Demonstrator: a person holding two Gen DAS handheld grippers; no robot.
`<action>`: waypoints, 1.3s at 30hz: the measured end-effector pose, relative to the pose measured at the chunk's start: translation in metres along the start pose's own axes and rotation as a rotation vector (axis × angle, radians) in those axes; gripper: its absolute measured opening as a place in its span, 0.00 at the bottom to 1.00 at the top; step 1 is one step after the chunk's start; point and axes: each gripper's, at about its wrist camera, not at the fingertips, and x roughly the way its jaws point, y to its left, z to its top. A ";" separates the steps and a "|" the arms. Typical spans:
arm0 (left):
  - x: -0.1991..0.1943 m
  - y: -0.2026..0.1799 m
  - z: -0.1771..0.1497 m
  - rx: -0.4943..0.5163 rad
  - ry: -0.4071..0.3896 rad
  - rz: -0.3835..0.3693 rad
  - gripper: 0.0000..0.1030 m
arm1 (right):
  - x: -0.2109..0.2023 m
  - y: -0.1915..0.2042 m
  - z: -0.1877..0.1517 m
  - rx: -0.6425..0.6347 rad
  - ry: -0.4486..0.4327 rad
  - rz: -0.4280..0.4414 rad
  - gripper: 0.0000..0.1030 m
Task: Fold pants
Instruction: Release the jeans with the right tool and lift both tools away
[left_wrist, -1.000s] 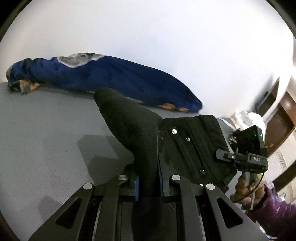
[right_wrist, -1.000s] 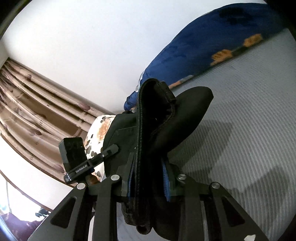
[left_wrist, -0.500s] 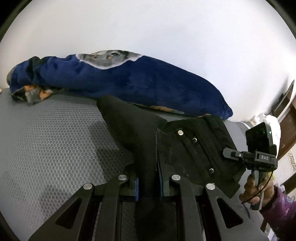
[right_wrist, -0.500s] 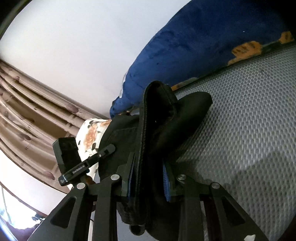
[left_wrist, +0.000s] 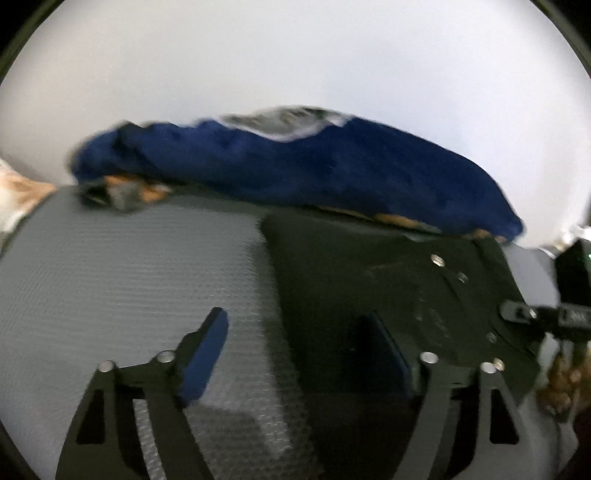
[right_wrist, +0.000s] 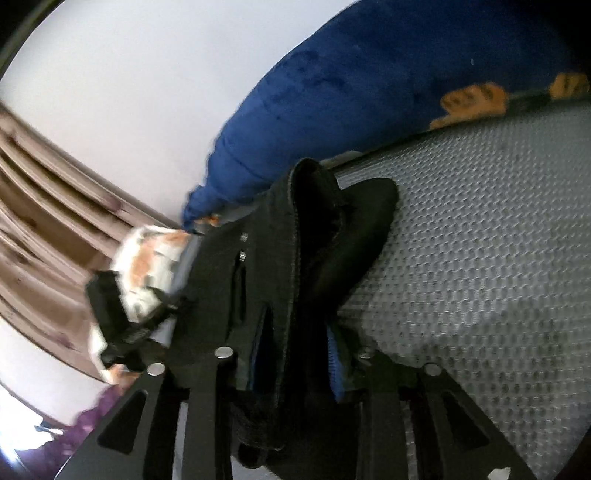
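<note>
The black pants (left_wrist: 369, 280) lie flat on the grey textured surface (left_wrist: 129, 280) in the left wrist view, waistband with metal buttons at the right. My left gripper (left_wrist: 295, 332) is open; its left blue-padded finger is over the bare surface and its right finger is over the pants. In the right wrist view my right gripper (right_wrist: 295, 350) is shut on a thick bunch of the black pants (right_wrist: 317, 236), held raised above the surface. The right gripper's body also shows at the right edge of the left wrist view (left_wrist: 546, 317).
A rolled blue blanket (left_wrist: 314, 166) with orange markings lies along the far edge against the white wall; it also shows in the right wrist view (right_wrist: 369, 92). A brown curtain (right_wrist: 44, 206) and a white-and-orange patterned cloth (right_wrist: 147, 266) are at the left.
My left gripper has opened and let go of the pants, which now lie flat. My right gripper keeps its hold and both views have moved closer to the blanket.
</note>
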 end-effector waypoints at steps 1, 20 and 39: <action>-0.006 0.000 0.000 0.001 -0.020 0.037 0.77 | 0.000 0.006 -0.002 -0.019 -0.008 -0.054 0.40; -0.154 -0.103 -0.050 0.055 -0.105 0.222 0.97 | -0.092 0.172 -0.117 -0.237 -0.382 -0.570 0.94; -0.243 -0.125 -0.070 0.084 -0.176 0.226 0.99 | -0.139 0.227 -0.156 -0.279 -0.432 -0.551 0.99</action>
